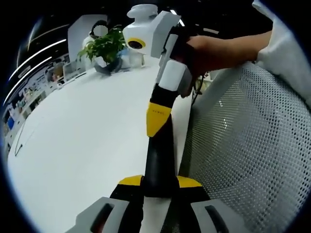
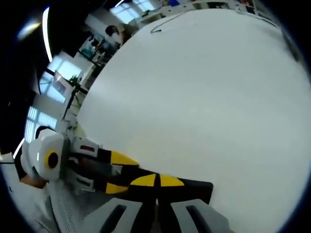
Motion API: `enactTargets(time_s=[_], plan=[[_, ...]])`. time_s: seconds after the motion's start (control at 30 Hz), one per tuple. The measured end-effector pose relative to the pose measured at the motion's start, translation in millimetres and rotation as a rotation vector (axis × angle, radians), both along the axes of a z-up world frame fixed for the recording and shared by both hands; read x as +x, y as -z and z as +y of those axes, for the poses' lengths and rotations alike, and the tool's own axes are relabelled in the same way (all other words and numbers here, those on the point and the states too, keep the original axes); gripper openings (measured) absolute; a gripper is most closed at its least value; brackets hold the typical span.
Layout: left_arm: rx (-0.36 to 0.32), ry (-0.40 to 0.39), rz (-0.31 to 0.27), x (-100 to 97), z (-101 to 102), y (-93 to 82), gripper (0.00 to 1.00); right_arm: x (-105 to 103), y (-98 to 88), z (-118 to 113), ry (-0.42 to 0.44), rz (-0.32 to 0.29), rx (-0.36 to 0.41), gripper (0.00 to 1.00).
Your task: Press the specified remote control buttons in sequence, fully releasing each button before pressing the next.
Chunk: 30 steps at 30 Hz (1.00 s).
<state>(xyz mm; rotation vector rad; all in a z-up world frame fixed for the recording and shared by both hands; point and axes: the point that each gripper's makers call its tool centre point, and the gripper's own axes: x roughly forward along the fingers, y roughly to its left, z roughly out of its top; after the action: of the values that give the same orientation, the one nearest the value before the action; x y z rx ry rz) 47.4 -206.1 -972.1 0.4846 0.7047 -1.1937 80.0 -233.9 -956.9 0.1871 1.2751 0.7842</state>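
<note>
so: one black remote above the white tabletop, pinched between the left claw tips. right claw pressed together, tips on the remote. one hand, one potted plant, one mesh chair.

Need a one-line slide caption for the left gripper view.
Right gripper reaches in over the white table, beside a mesh chair back; potted plant at the far end.

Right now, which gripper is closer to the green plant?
Right, it seems. The right gripper reaches in from the plant's end of the table; the left gripper sits farther back, holding the black remote.
</note>
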Motion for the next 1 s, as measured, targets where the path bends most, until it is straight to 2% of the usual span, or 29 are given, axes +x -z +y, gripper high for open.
enactTargets(time_s=[0.1, 0.37, 0.6, 0.77, 0.83, 1.0], plan=[[-0.006, -0.003, 0.006, 1.6, 1.7, -1.1, 0.23, -5.8, 5.9, 0.2, -0.024, 0.024, -0.028, 0.0], [-0.006, 0.002, 0.001, 3.1, 2.4, -1.5, 0.23, -3.9, 4.9, 0.1, -0.005, 0.034, -0.025, 0.0], [-0.007, -0.001, 0.0, 5.1, 3.0, -1.6, 0.23, -2.5, 5.8, 1.3, -0.033, 0.012, -0.063, 0.0], [-0.011, -0.01, 0.004, 4.7, 3.3, -2.1, 0.24, -2.7, 4.8, -0.5, -0.022, 0.007, -0.037, 0.0], [-0.016, -0.017, 0.006, 4.8, 3.3, -2.3, 0.24, -1.8, 3.7, -1.3, 0.027, 0.036, -0.005, 0.0], [-0.019, -0.019, -0.004, 6.2, 2.7, -2.9, 0.24, -2.5, 2.2, -4.1, 0.031, 0.041, -0.02, 0.0]])
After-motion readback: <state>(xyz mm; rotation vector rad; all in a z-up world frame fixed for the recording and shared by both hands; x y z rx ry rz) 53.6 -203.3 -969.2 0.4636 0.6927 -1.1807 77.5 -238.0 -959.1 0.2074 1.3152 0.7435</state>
